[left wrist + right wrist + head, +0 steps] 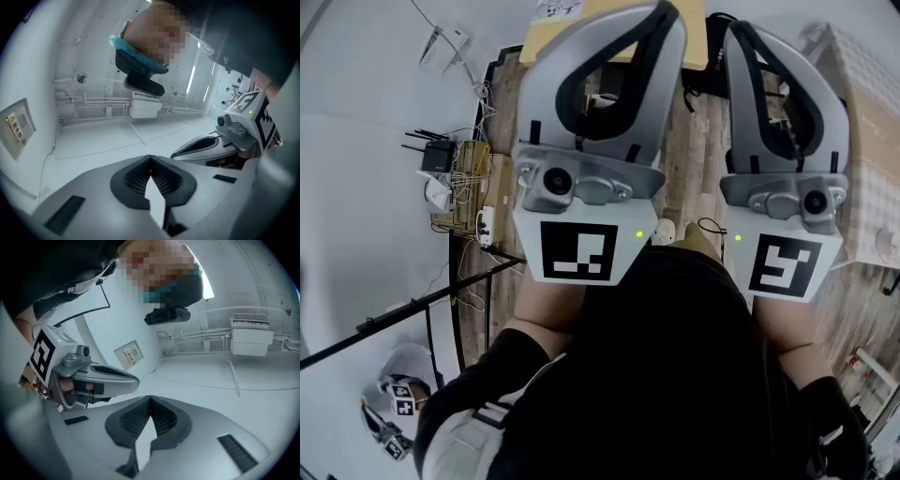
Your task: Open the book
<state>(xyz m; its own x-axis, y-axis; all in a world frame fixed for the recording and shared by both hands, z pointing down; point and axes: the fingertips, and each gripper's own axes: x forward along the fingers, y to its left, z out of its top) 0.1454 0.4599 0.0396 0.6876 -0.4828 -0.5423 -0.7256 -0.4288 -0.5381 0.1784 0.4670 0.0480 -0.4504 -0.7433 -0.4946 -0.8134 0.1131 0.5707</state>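
The left grey claw [150,158] and right grey claw [150,398], pressed together, empty and aimed upward, should probably lower as 2 toward the pale wooden surface [546,37] to find the book.

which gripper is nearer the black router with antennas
Left. The left gripper hangs to the right of the black router with antennas; the right gripper is beyond it, farther right.

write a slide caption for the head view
Left gripper and right gripper side by side, both shut and empty, over a wooden floor
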